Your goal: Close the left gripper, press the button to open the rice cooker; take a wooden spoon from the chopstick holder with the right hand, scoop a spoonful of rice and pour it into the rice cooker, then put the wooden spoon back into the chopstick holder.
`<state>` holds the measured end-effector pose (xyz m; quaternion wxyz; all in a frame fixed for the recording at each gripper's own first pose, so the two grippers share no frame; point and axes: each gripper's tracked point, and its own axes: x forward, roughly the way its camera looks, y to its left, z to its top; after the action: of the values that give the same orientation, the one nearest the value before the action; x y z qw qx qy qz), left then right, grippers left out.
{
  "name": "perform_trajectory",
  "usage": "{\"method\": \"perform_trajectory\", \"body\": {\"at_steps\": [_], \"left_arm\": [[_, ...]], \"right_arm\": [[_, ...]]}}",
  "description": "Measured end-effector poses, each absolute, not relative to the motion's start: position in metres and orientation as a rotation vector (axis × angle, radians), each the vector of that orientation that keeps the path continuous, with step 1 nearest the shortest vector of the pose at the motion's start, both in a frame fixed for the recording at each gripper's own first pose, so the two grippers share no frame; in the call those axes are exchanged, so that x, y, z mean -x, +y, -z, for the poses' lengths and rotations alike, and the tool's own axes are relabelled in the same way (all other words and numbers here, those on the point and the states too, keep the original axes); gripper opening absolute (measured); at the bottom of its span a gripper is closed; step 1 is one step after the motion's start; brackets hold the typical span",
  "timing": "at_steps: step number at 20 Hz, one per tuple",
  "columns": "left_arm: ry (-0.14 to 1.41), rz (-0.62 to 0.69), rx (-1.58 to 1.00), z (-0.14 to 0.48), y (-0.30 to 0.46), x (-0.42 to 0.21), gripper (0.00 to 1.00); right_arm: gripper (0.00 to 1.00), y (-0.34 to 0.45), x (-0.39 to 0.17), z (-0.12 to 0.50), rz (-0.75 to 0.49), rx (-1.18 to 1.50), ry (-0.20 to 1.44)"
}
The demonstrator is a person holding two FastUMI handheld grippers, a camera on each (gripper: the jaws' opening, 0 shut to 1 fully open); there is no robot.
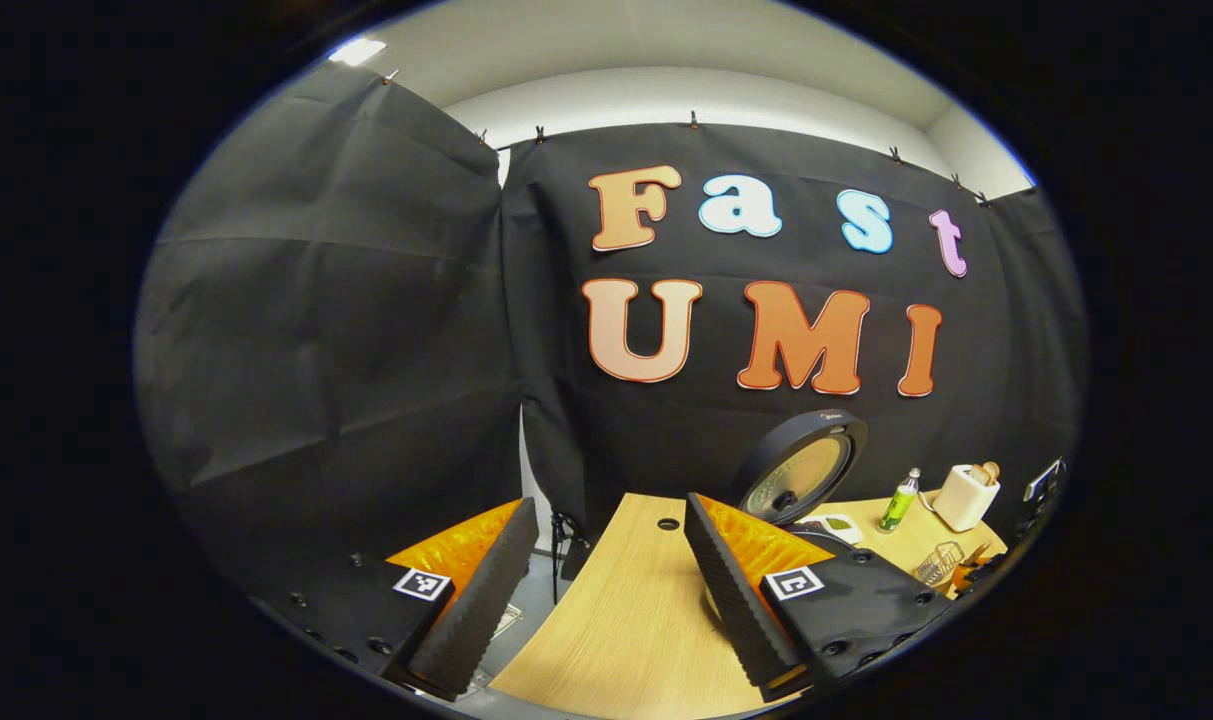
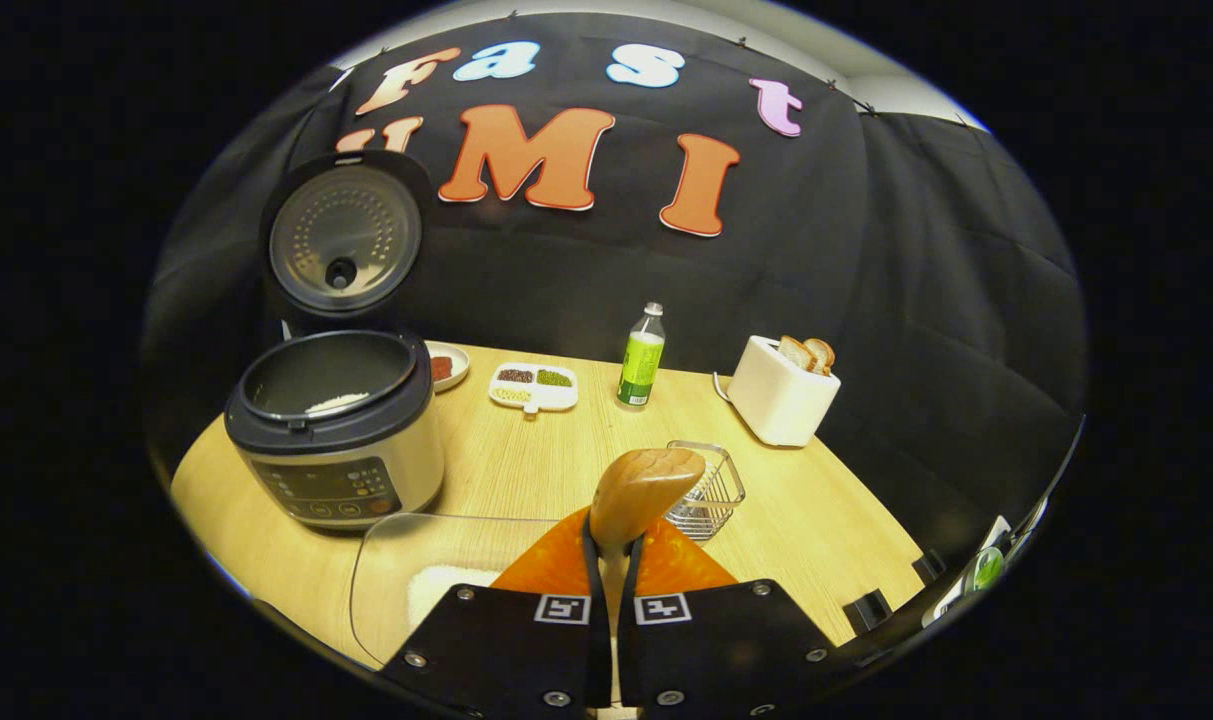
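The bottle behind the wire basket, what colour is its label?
The bottle is clear with a green label and a white cap, best seen in the right gripper view.

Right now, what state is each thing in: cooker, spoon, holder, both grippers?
Rice cooker: lid up, some rice in the pot.
Wooden spoon: held, bowl up.
Chopstick holder: upright on table.
Right gripper: shut on the spoon handle.
Left gripper: open, holding nothing.
Toaster: bread sticking up.

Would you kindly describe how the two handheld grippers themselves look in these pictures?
The left gripper and the right gripper look alike: each has two black housing blocks studded with screws, and each block carries a small square black-and-white tag. The left gripper's fingers are long wedges with ribbed inner faces.
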<state>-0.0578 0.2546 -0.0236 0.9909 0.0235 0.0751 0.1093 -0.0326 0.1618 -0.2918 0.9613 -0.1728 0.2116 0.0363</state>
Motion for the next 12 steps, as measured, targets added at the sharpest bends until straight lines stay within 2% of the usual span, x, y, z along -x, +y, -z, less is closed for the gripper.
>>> {"method": "perform_trajectory", "body": {"at_steps": [3, 6, 12], "left_arm": [[0.153, -0.229, -0.052, 0.023, 0.26, 0.058, 0.97], [0.156, -0.235, -0.054, 0.025, 0.267, 0.059, 0.97], [0.172, -0.232, -0.033, 0.034, 0.271, 0.058, 0.97]], "right_arm": [[0.02, 0.164, 0.038, 0.304, -0.045, 0.373, 0.449], [0.02, 0.165, 0.044, 0.305, -0.003, 0.272, 0.463], [0.02, 0.212, 0.053, 0.315, -0.056, 0.034, 0.52]]}}
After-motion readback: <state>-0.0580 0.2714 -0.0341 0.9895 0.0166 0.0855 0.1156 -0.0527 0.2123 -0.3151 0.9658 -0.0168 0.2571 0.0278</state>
